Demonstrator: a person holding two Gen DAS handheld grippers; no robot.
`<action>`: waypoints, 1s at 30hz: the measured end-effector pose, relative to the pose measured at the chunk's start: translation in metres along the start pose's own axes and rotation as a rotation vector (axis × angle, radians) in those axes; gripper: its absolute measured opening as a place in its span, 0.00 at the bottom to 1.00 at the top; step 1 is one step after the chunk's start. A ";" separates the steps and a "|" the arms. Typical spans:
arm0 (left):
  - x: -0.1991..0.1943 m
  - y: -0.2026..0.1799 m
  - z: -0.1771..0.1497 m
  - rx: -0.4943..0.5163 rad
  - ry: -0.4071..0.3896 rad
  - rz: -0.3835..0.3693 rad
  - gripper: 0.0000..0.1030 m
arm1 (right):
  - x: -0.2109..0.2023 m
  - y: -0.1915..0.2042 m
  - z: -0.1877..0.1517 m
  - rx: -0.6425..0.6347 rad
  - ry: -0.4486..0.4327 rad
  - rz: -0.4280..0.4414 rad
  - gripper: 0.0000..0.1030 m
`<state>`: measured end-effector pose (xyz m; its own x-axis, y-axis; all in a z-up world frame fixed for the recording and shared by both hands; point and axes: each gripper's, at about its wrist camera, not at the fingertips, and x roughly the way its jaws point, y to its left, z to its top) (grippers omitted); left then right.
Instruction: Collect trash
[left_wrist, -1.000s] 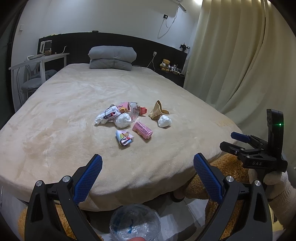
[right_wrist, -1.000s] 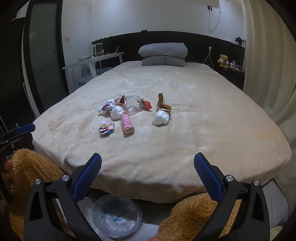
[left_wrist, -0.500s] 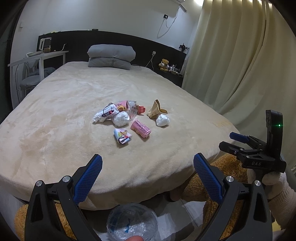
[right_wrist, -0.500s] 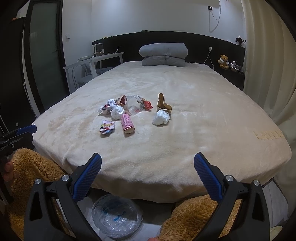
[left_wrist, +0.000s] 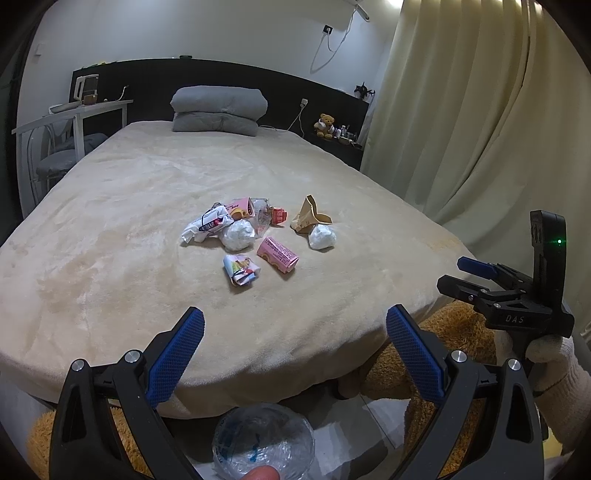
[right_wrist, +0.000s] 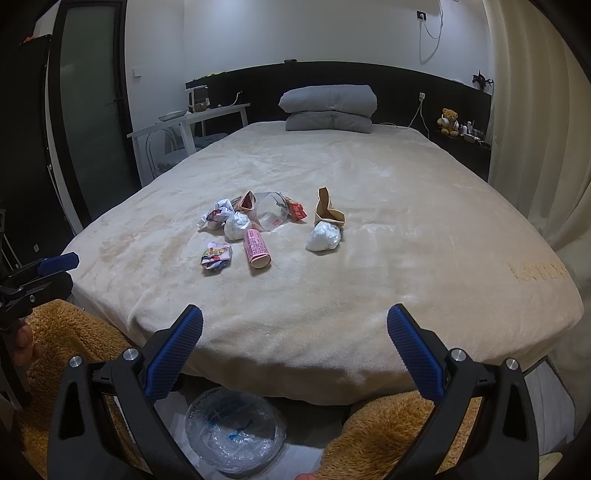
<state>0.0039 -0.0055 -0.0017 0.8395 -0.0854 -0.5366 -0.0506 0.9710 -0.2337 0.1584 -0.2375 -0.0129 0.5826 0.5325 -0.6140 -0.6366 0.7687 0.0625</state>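
Left wrist view: left gripper (left_wrist: 294, 339) spread wide, empty, at the near bed edge.
Trash: mid-bed, well ahead. From the left, crumpled colourful wrapper (left_wrist: 240, 270), pink paper carton (left_wrist: 277, 254), white tissue ball (left_wrist: 322, 236).
Bin: plastic-lined round bin (right_wrist: 235, 430) on the floor, below.
Right gripper (right_wrist: 294, 339): likewise wide, empty.
Advice: take the near wrapper first; pinch low, straddling it.
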 end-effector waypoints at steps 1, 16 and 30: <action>0.000 0.000 0.001 -0.001 -0.001 0.000 0.94 | 0.000 0.000 0.000 0.001 0.001 -0.001 0.96; 0.007 -0.003 0.006 0.018 0.027 0.000 0.94 | -0.001 0.002 0.003 -0.006 -0.017 -0.017 0.96; 0.018 0.014 0.012 -0.040 0.036 -0.023 0.94 | 0.023 -0.006 0.016 0.010 0.015 0.019 0.96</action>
<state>0.0245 0.0090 -0.0047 0.8209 -0.1162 -0.5591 -0.0540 0.9589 -0.2785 0.1834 -0.2238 -0.0149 0.5625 0.5421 -0.6243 -0.6425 0.7618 0.0825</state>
